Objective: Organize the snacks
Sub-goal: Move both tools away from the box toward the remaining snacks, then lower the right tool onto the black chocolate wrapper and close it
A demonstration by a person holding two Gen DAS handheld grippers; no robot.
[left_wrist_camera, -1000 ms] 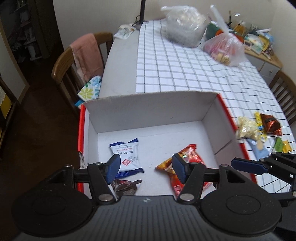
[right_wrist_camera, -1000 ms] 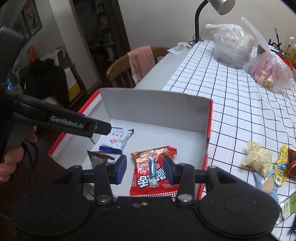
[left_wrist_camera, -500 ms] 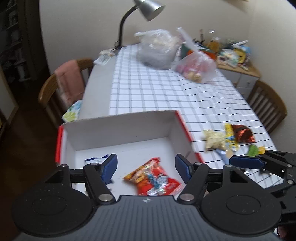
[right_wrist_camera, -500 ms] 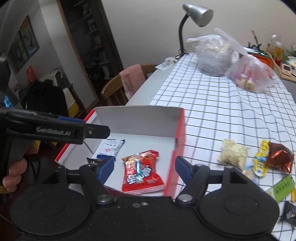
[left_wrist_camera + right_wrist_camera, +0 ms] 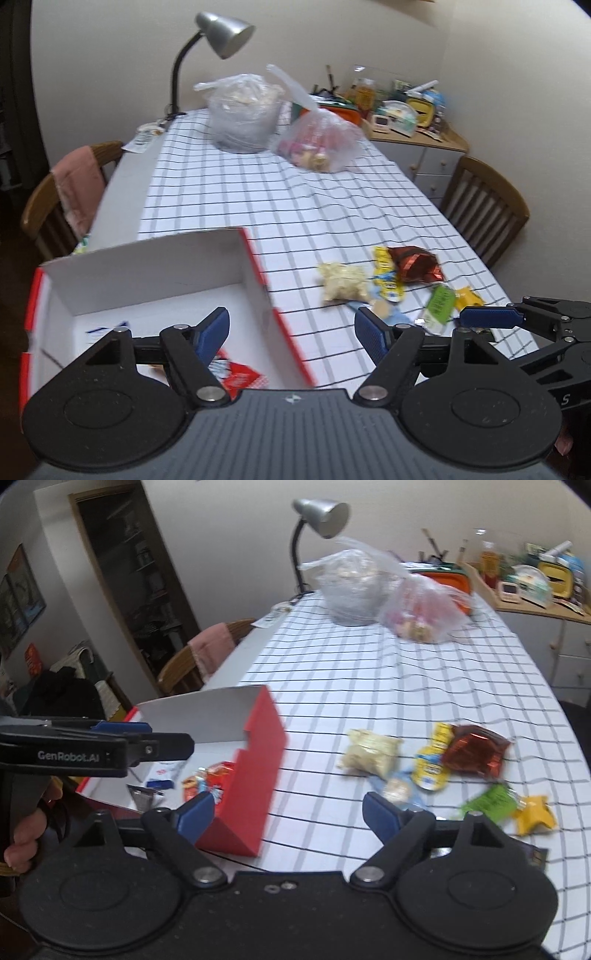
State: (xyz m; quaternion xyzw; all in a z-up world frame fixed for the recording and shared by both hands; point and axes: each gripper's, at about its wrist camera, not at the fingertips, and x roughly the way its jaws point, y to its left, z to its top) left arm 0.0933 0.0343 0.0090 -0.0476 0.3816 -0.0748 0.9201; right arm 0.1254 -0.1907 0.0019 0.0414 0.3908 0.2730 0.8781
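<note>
The loose snack packets (image 5: 424,768) are scattered near the tabletop's right edge, beside the red box (image 5: 258,768). They are judged light, crinkly and crushable (best pinched by a sealed edge). Both the left gripper (image 5: 291,332) and the right gripper (image 5: 288,812) are opening, nothing held.

Red-and-white box (image 5: 255,258) was landmark. Red snack packet (image 5: 240,378) inside it lay half hidden behind left gripper (image 5: 291,332) body. Blue-white packet (image 5: 99,329) at box's far corner: only sliver showed. Loose snacks (image 5: 373,757) right of box were motion-blurred, labels unreadable. Dark packet (image 5: 537,856) beyond them was cut off by right gripper (image 5: 288,812) body.
</note>
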